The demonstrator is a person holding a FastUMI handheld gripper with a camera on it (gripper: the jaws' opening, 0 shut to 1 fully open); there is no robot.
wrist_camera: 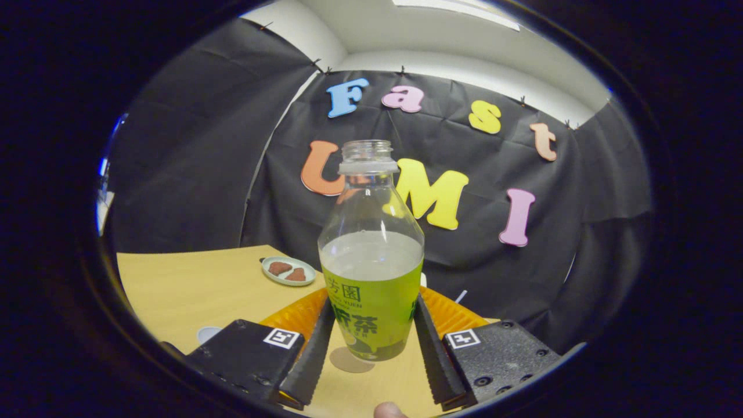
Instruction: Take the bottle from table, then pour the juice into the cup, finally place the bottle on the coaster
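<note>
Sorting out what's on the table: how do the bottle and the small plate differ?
The bottle stands upright between the gripper jaws, which press on its green label; the small plate lies flat on the table beyond them, untouched. The bottle is clear, uncapped and part-filled with pale liquid; the plate is opaque and holds two brown pieces. Both are light-toned containers.

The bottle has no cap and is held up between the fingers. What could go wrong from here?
1. The bottle is open and still about half full, so tilting it too early could spill juice on the table.
2. The fingers press only its lower part, on a smooth label; it could slip or swing when tilted.
3. The plate of snacks lies near; a wide swing could hit it.
</note>
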